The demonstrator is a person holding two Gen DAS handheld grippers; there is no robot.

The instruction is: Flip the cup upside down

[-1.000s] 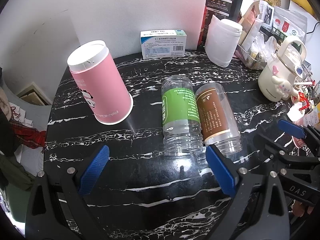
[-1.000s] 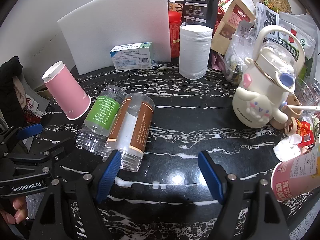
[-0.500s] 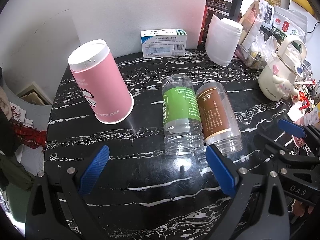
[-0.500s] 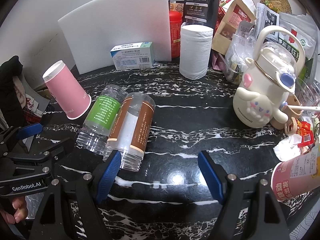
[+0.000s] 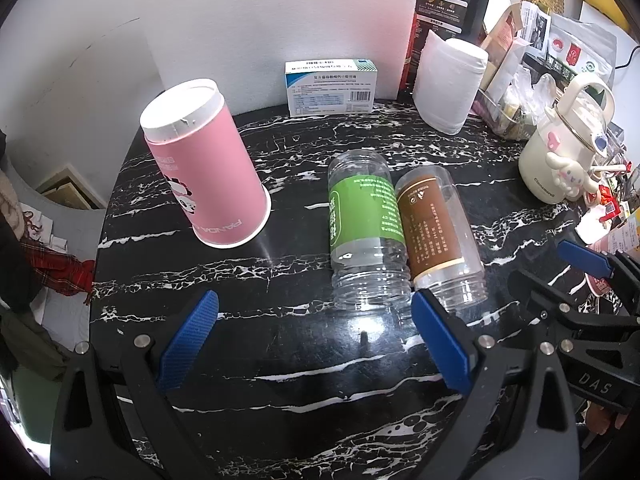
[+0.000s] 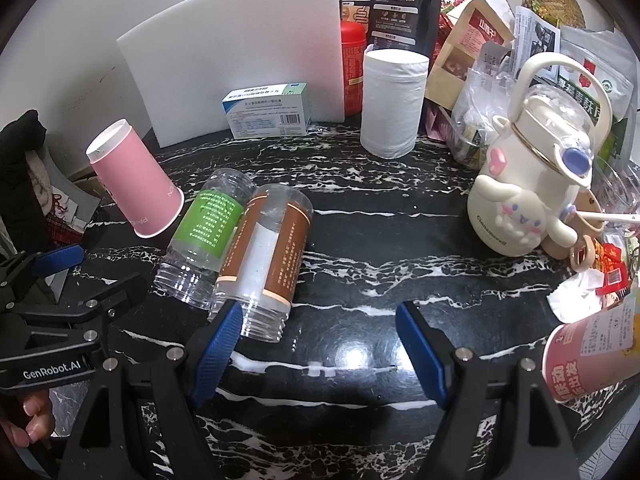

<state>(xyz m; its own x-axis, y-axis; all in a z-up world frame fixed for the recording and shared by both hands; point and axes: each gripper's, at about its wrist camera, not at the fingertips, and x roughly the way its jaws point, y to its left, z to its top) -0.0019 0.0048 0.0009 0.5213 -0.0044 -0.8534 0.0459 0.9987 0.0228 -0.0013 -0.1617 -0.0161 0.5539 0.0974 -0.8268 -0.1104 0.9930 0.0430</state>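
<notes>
A pink paper cup (image 5: pixel 204 168) stands upside down on the black marble table (image 5: pixel 280 360), its wide rim on the surface and its white base up. It also shows in the right wrist view (image 6: pixel 134 178) at the far left. My left gripper (image 5: pixel 316 344) is open and empty, low over the table, with the cup ahead and to its left. My right gripper (image 6: pixel 318 354) is open and empty near the table's front, well to the right of the cup.
Two clear jars lie side by side mid-table, one with a green label (image 5: pixel 366 220), one with a brown label (image 5: pixel 436 232). A medicine box (image 5: pixel 332 86), a tissue roll (image 5: pixel 450 84), a cream kettle (image 6: pixel 532 184) and packets crowd the back and right. A pink tub (image 6: pixel 588 356) lies at the right edge.
</notes>
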